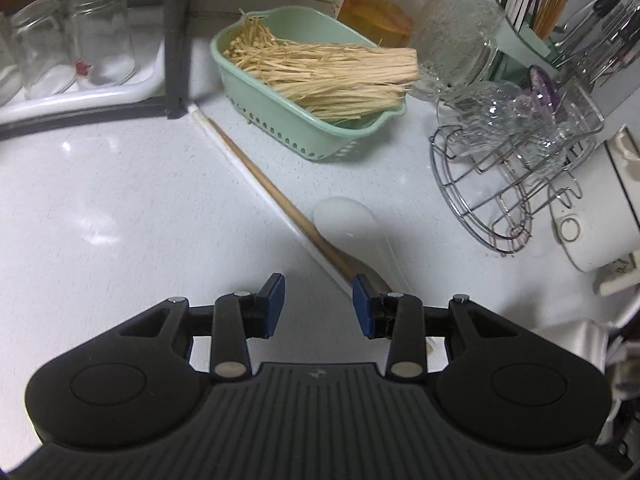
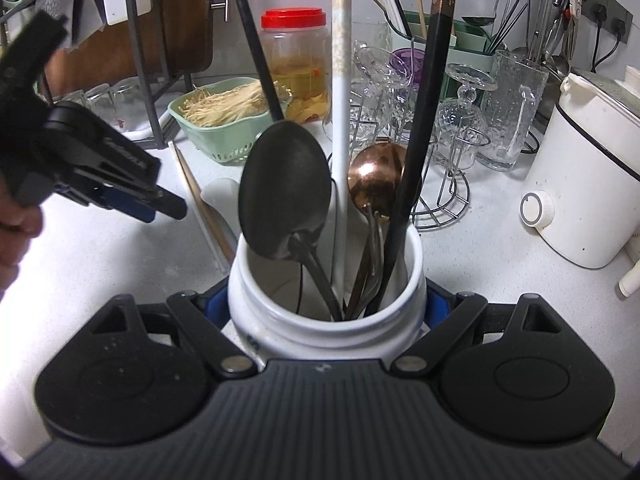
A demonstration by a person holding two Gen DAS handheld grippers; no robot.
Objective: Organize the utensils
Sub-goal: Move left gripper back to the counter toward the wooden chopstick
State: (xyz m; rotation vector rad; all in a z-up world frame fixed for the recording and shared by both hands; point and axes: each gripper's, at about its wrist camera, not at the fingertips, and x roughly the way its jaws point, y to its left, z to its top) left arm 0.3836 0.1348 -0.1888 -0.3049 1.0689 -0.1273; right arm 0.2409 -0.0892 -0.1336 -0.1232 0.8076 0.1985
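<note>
My right gripper point(image 2: 326, 304) is shut on a white ceramic utensil jar point(image 2: 324, 328), its blue pads against the jar's sides. The jar holds a black spoon point(image 2: 286, 196), a copper spoon point(image 2: 376, 178), a white-handled utensil point(image 2: 340, 120) and dark chopsticks point(image 2: 420, 120). My left gripper point(image 1: 319, 306) is open and empty, just above the counter. A wooden-handled utensil point(image 1: 280, 196) and a white chopstick point(image 1: 256, 180) lie diagonally on the counter, ending beside the right fingertip. A white spoon point(image 1: 352, 224) lies beside them. The left gripper also shows in the right wrist view point(image 2: 152, 204).
A green basket of enoki mushrooms point(image 1: 304, 80) sits behind. A wire rack with glasses point(image 1: 516, 148), a red-lidded jar point(image 2: 296, 60), a green cutlery holder point(image 1: 524, 20), upturned glasses point(image 1: 68, 44) and a white cooker point(image 2: 584, 176) stand around the grey counter point(image 1: 120, 200).
</note>
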